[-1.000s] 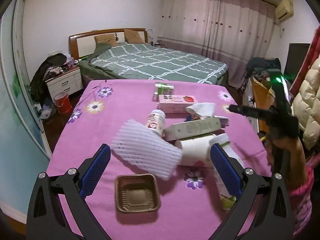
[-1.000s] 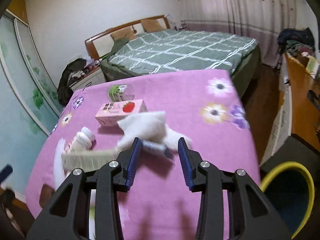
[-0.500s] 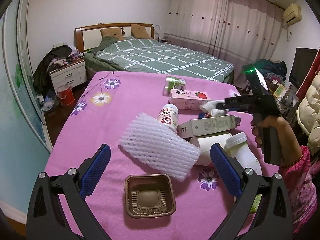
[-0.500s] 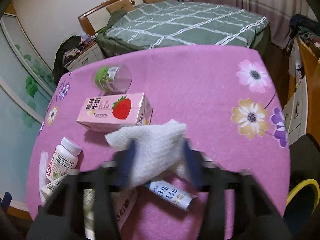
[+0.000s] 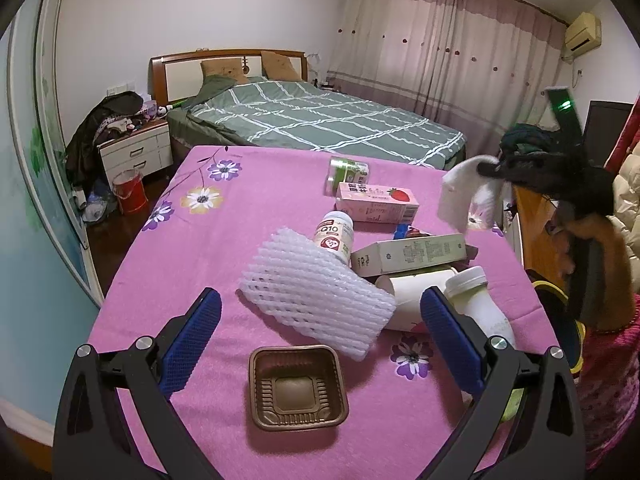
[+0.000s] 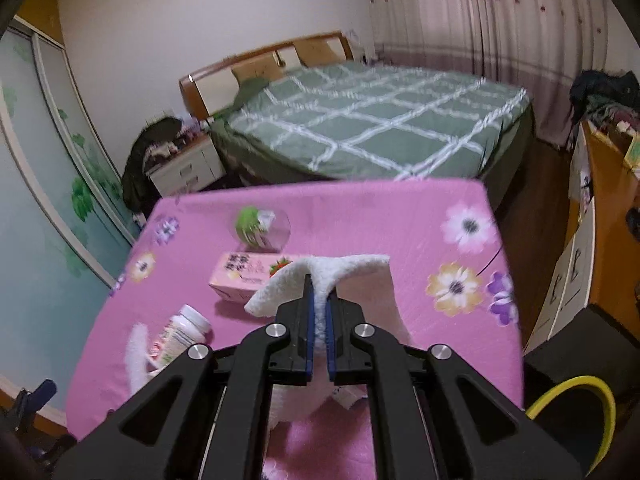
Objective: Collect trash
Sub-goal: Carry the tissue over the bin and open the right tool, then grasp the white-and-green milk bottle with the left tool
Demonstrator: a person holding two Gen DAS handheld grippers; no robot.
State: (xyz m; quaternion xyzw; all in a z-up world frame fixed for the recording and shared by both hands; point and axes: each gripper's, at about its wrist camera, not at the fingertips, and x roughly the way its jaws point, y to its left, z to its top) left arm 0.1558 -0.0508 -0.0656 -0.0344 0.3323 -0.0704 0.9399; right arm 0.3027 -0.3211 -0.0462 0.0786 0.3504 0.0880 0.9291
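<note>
1. So, my right claw (image 6: 318,300) is clamped tight on the white tissue (image 6: 320,276); its jaws have just been closing, and the tissue now sits pinched between the blue pads, with its loose ends drooping on either side.
2. In the left wrist view the tissue (image 5: 460,196) hangs clear of the pink table (image 5: 248,216), off to the right of the strawberry milk carton (image 5: 376,202) and above the table's right edge.
3. My left claw (image 5: 320,340) stands wide open and holds nothing; it hovers over the near side of the table, with the brown plastic tray (image 5: 298,388) just below it.
4. I judge the task barely begun: only the tissue is lifted, and it is not yet in the yellow-rimmed bin (image 6: 576,404), which sits on the floor right of the table.
5. Left to clear, taking the carton as my mark:
   - the green-labelled jar (image 5: 346,174) just behind it;
   - the white pill bottle (image 5: 334,236) in front of it;
   - the long white box (image 5: 412,254), the paper cup (image 5: 412,300) and the white plastic bottle (image 5: 476,304) nearer me;
   - the white foam net (image 5: 312,296) nearer still, left of the cup.
6. My next move, I reckon, is to carry the tissue over the bin and let go.
</note>
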